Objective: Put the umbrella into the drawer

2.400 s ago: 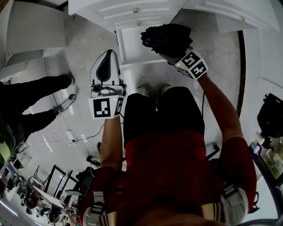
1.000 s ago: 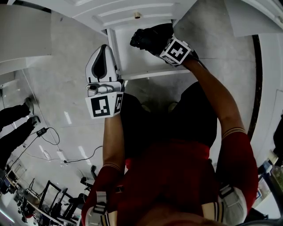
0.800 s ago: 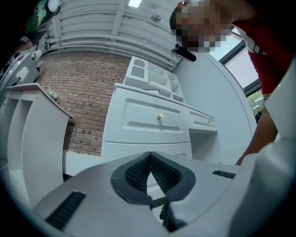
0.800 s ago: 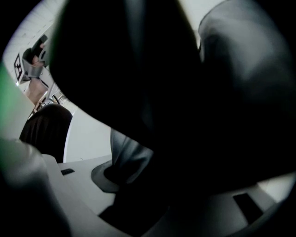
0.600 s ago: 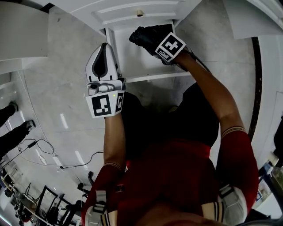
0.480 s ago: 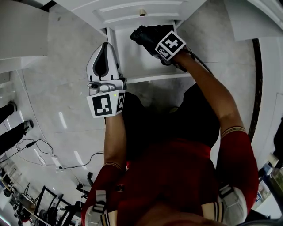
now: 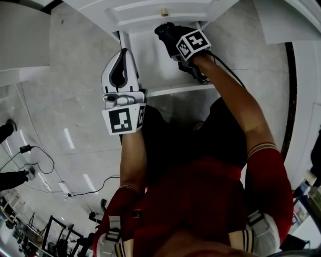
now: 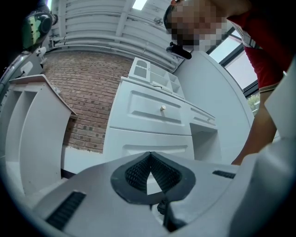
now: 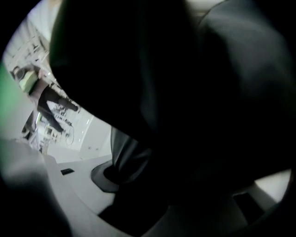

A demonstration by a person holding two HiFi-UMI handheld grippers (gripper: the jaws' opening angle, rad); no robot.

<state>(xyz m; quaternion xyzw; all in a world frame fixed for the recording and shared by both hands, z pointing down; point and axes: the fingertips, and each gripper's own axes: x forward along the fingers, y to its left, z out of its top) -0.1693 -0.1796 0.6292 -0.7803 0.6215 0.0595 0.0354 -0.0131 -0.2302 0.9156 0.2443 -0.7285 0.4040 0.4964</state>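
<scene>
Now right gripper point(image 7: 174, 41), jaws grasping the umbrella point(image 7: 164, 31), sits lower in drawer point(image 7: 150, 75); left gripper point(image 7: 122, 54) clenched.

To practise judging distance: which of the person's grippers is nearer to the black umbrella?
Right. The right gripper is closed on the umbrella over the open drawer. The left gripper, shut and empty, is apart from it, by the drawer's left edge.

Glossy grey floor point(image 7: 75, 100), white cabinet point(image 7: 135, 10) standing on it, black cable point(image 7: 25, 148) at left
</scene>
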